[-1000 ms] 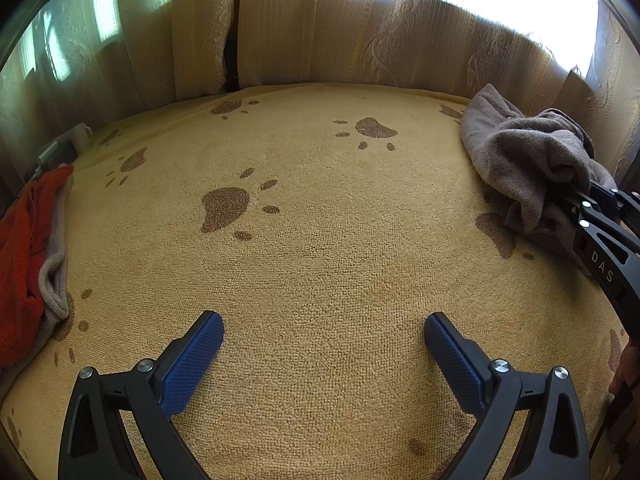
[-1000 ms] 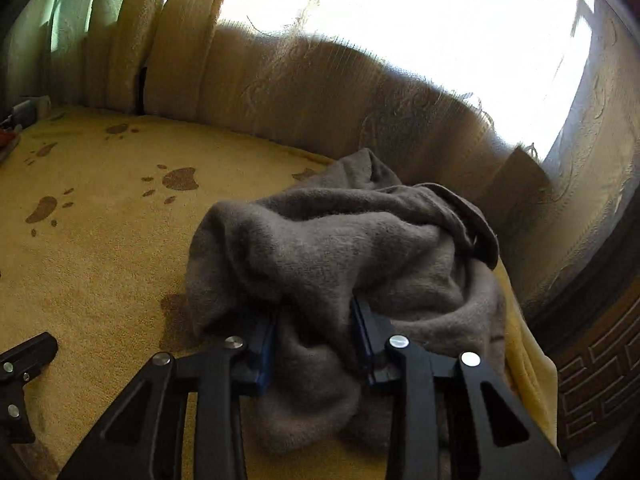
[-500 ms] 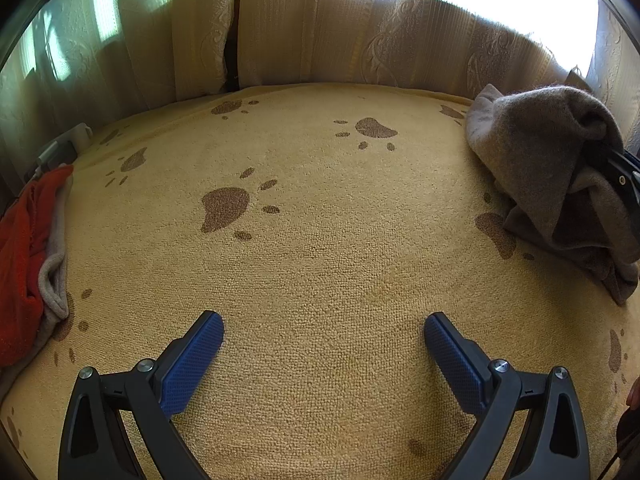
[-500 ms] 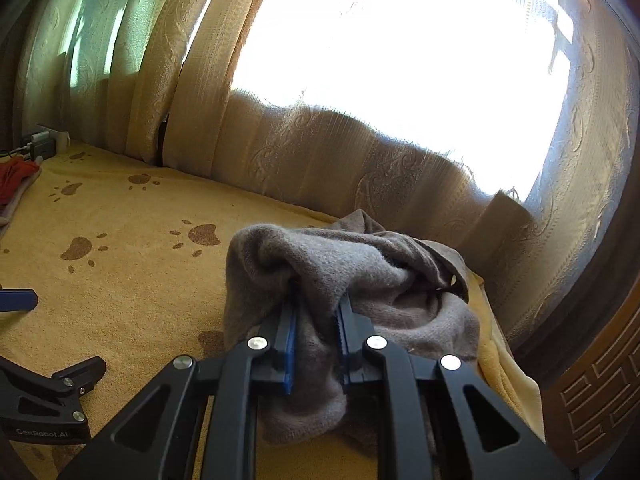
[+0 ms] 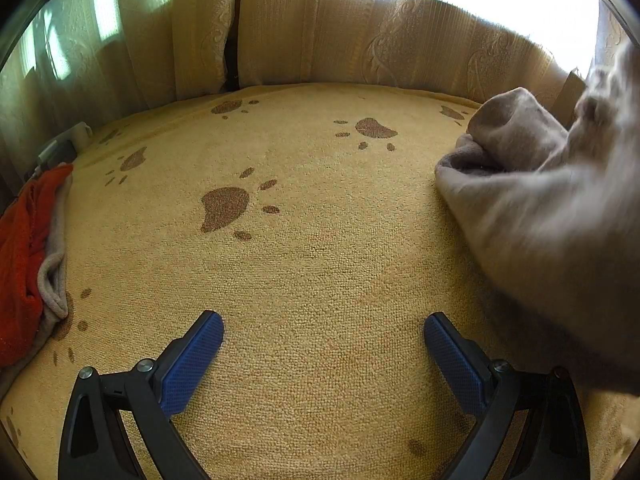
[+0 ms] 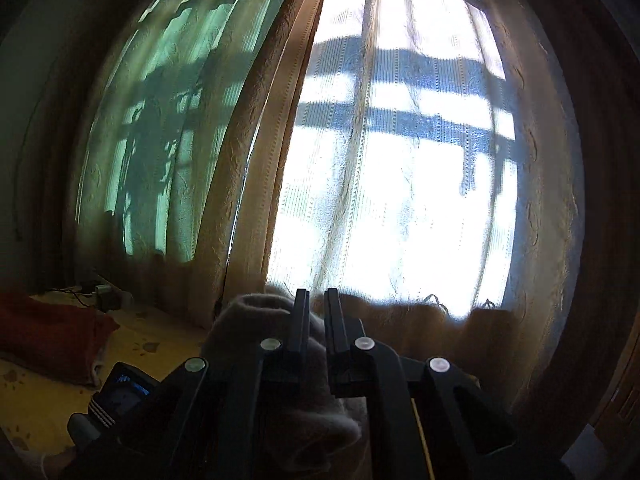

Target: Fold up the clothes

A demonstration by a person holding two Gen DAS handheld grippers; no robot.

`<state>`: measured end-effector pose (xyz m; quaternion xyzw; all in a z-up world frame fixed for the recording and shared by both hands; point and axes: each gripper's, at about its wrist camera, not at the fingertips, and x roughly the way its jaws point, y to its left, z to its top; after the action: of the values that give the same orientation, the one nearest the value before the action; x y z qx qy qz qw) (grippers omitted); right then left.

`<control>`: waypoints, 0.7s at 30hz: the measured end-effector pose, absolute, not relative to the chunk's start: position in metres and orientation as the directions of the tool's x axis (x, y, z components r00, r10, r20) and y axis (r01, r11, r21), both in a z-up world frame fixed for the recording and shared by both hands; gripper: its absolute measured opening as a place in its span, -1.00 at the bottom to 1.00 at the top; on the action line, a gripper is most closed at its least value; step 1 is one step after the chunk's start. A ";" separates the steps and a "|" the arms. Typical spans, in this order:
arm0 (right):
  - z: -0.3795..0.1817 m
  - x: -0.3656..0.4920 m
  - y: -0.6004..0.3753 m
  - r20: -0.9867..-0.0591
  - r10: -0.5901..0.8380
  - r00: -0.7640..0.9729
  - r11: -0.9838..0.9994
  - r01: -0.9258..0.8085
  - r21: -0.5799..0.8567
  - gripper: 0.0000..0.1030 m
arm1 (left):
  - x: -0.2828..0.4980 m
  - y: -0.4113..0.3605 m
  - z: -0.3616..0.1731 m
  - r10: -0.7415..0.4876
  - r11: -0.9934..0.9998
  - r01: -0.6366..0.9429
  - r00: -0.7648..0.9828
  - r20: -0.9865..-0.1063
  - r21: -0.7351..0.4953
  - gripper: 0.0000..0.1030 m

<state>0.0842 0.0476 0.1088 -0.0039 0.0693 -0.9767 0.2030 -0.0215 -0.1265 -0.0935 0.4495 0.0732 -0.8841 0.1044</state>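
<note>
Yellow paw-print blanket [image 5: 320, 280] spread widest; grey garment [image 5: 552, 240] hung over its right side, pinched in the right gripper [image 6: 316, 308]. Left gripper [image 5: 322, 344] hovered low, jaws spread, holding nothing. Red cloth [image 5: 20, 248] lay far left.

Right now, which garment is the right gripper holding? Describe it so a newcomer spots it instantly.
On the yellow paw-print blanket, look to its right edge near the curtains. The grey fleece garment rises there, pinched by the right gripper. Unlike the red garment lying flat at the left, it is grey and hanging.
</note>
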 end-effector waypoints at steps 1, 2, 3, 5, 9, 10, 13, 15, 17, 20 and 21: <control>0.116 0.092 0.050 -0.002 -0.397 -0.918 -0.909 0.394 -0.139 -0.88 | -0.021 -0.127 -0.093 -0.116 -0.967 0.250 -0.575 -0.810 -0.039 0.99; 0.124 0.101 0.051 0.017 -0.384 -0.923 -0.913 0.377 -0.155 -0.88 | -0.021 -0.128 -0.093 -0.112 -0.967 0.249 -0.575 -0.810 -0.043 0.99; 0.129 0.109 0.050 0.028 -0.365 -0.931 -0.917 0.354 -0.182 -0.87 | -0.021 -0.129 -0.092 -0.105 -0.967 0.249 -0.576 -0.811 -0.051 0.98; 0.132 0.115 0.049 0.011 -0.350 -0.937 -0.910 0.337 -0.240 -0.79 | -0.018 -0.136 -0.088 -0.082 -0.962 0.257 -0.578 -0.812 -0.086 0.99; 0.099 0.108 0.056 -0.071 -0.246 -0.967 -0.917 0.256 -0.305 1.00 | -0.009 -0.156 -0.066 -0.070 -0.944 0.294 -0.621 -0.781 -0.149 0.98; 0.087 0.106 0.060 -0.112 -0.225 -0.968 -0.917 0.249 -0.312 0.99 | -0.006 -0.161 -0.057 -0.080 -0.941 0.301 -0.640 -0.764 -0.154 0.98; 0.052 0.103 0.072 -0.238 -0.197 -0.951 -0.915 0.266 -0.304 1.00 | 0.009 -0.174 -0.030 -0.066 -0.939 0.285 -0.697 -0.714 -0.191 0.98; 0.033 0.104 0.079 -0.309 -0.201 -0.930 -0.914 0.292 -0.283 1.00 | 0.022 -0.179 -0.017 -0.039 -0.942 0.256 -0.726 -0.686 -0.216 0.98; 0.018 0.107 0.083 -0.369 -0.255 -0.894 -0.901 0.358 -0.244 1.00 | 0.034 -0.180 -0.012 -0.024 -0.951 0.225 -0.735 -0.677 -0.211 0.98; -0.002 0.120 0.071 -0.437 -0.334 -0.835 -0.833 0.478 -0.278 1.00 | 0.048 -0.181 -0.021 -0.020 -0.962 0.204 -0.718 -0.696 -0.184 0.99; -0.010 0.123 0.064 -0.462 -0.333 -0.822 -0.805 0.503 -0.315 1.00 | 0.052 -0.181 -0.026 -0.018 -0.964 0.201 -0.707 -0.707 -0.176 0.98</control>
<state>0.1234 0.0636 -0.0104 0.1960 0.2171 -0.9294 0.2249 0.0523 -0.1812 -0.0263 0.3779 0.1208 -0.9160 0.0599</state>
